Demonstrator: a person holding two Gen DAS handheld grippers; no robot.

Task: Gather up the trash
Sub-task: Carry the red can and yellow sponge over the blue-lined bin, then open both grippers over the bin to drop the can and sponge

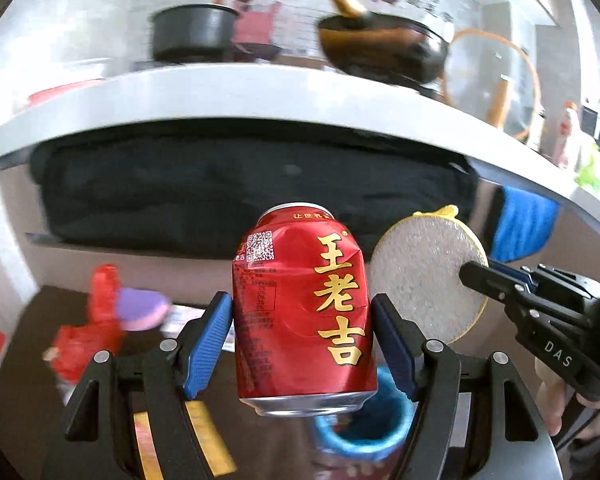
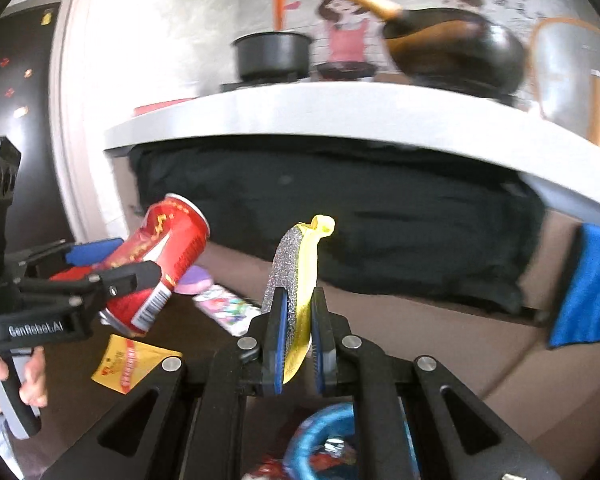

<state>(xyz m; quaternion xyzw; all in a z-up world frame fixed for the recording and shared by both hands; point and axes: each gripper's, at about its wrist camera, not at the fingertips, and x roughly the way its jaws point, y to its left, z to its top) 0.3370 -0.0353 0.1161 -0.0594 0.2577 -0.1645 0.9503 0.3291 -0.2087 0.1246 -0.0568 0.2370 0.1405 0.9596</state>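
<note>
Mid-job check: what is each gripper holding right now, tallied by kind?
Red drink can, dented, shut in the left gripper: 1
Round scouring pad, silver and yellow, shut in the right gripper: 1
Total held: 2

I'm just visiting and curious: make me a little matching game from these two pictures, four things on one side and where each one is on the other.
Things:
1. red can
2. round scouring pad
3. black pot
4. blue cloth

Places:
A. hanging below the counter edge
B. clamped in the right tool
C. standing on the counter
D. clamped in the left tool

Pairs: 1-D, 2-B, 3-C, 4-A
</note>
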